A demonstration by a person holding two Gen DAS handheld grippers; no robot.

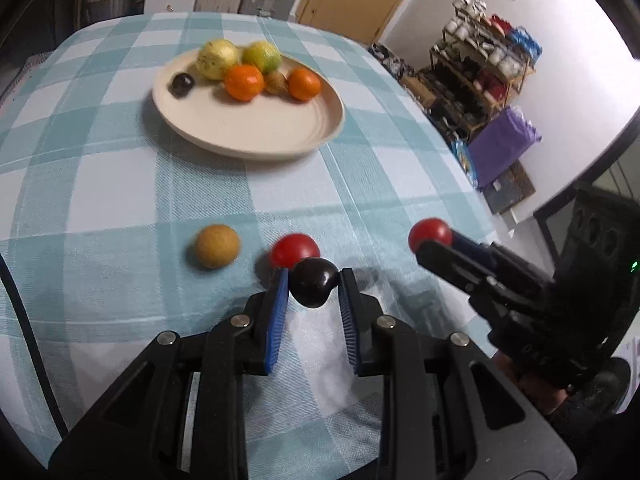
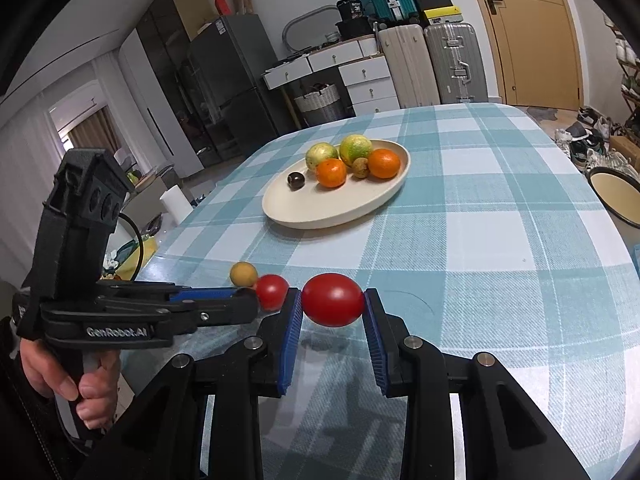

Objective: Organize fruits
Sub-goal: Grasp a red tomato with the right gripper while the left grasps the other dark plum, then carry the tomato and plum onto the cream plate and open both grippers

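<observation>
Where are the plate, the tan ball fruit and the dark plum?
plate [image 1: 256,136], left wrist view, bare front part of its dish.
tan ball fruit [image 1: 217,246], left wrist view, middle of its round face.
dark plum [image 1: 313,282], left wrist view, middle, between the tongs.

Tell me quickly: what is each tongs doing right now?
Left tongs: closed on the dark fruit.
Right tongs: closed on a red tomato.
</observation>
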